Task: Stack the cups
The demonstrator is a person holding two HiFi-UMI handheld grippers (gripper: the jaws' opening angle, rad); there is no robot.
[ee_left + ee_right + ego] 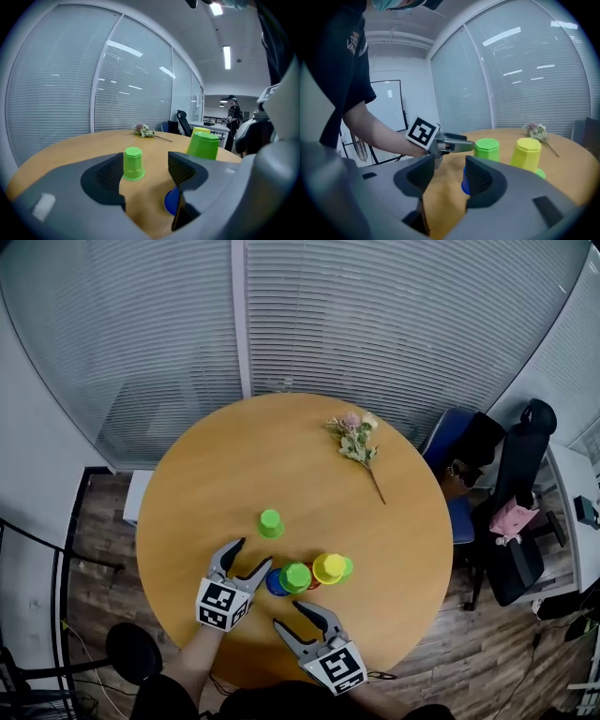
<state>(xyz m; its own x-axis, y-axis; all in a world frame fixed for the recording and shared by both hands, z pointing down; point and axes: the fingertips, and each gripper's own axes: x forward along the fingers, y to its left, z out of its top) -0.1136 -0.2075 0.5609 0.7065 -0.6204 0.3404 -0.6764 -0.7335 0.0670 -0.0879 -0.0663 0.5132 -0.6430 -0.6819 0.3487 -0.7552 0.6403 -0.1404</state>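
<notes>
Blinds (394, 324) behind round wooden table (234, 465)

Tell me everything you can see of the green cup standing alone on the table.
The lone green cup is plastic-looking, tapered, with a many-sided flat base. It stands upside down on the round wooden table, apart from the other cups. Nothing touches it; the left gripper, jaws open, points toward it.

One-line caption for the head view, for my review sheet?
Left gripper and right gripper, both open, near a cluster of inverted cups on a round table; a lone green cup stands apart.
</notes>
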